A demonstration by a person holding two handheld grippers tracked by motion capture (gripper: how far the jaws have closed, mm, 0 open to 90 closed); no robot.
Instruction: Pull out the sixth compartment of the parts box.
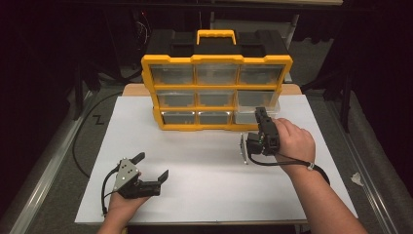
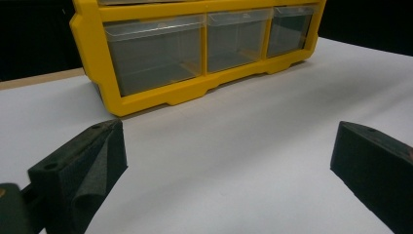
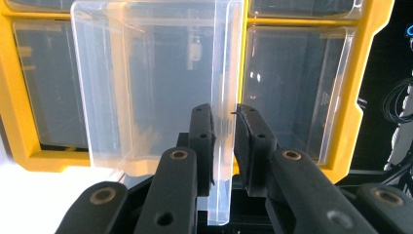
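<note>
Right hand-held gripper (image 3: pixel 224 141) is clamping the drawer (image 3: pixel 146 87) lip, pulling it from the organizer (image 1: pixel 216 92). Left hand-held gripper (image 1: pixel 152 166) is idling, jaws apart, on the surface (image 1: pixel 204 180).

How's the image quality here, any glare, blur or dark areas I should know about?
High view: the white table is evenly lit, the surroundings nearly black. Left gripper view: the near jaws are soft and dark, the yellow organizer sharper. Right gripper view: the clear drawer shows faint reflections, and its see-through walls blur the edges.
</note>
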